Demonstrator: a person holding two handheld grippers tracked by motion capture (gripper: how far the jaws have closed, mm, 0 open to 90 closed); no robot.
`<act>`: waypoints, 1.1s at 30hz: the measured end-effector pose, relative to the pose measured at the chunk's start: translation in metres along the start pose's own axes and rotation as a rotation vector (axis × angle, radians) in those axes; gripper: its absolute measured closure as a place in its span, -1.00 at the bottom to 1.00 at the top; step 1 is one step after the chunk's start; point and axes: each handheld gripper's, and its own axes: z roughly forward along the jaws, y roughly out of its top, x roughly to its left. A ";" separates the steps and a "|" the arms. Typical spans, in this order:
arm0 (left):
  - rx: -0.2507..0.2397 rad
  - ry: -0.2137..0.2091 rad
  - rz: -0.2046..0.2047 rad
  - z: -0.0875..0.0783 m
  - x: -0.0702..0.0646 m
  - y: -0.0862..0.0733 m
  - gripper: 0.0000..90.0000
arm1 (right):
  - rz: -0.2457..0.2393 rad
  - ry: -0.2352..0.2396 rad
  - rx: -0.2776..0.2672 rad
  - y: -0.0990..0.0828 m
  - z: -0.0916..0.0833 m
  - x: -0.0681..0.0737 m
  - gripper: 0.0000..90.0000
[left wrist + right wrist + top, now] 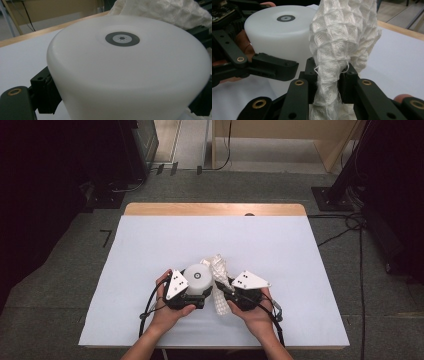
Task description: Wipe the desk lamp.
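Forearms enter at the bottom edge of the high view, each hand bearing a gripper over the white table (150,245). On the left, the left gripper (192,301) is clamped around a white plastic container (197,280) w/ a small grey ring mark on top — in the left gripper view black jaw parts are seen pressed at both sides of its wall, so it is judged to be gripped, not merely framed. Just right of it, touching or nearly so, a white waffle-weave cloth (219,285) is held bunched; the right gripper (328,77) is clenched on a twisted neck of the fabric, w/ the rest billowing up above the pads. Container and cloth sit near the table's centre, toward the person's side. The container is judged stiff, smooth and probably light — likely slippery, so best taken low across its wall w/ a wide grip. The cloth is soft, limp and frayed at the edge; it will sag and slide unless pinched on a gathered fold, approx. where it is held now.
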 end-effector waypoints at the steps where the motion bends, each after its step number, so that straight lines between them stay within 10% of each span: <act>1: 0.000 0.006 0.004 0.001 0.000 -0.001 -0.81 | 0.001 -0.005 -0.001 0.000 0.000 -0.001 0.61; 9: 0.020 0.028 0.035 0.004 0.000 -0.008 -0.81 | 0.036 -0.044 0.024 -0.007 0.002 -0.011 0.61; 17: 0.038 0.058 -0.028 0.001 -0.002 -0.007 -0.86 | 0.053 -0.057 0.039 -0.012 0.004 -0.017 0.61; 27: 0.077 0.279 -0.041 0.008 -0.026 -0.008 -0.89 | 0.071 -0.075 0.062 -0.020 0.006 -0.024 0.60; 33: 0.068 0.210 -0.064 0.004 -0.017 -0.006 -0.83 | 0.060 -0.051 0.087 -0.023 0.013 -0.018 0.60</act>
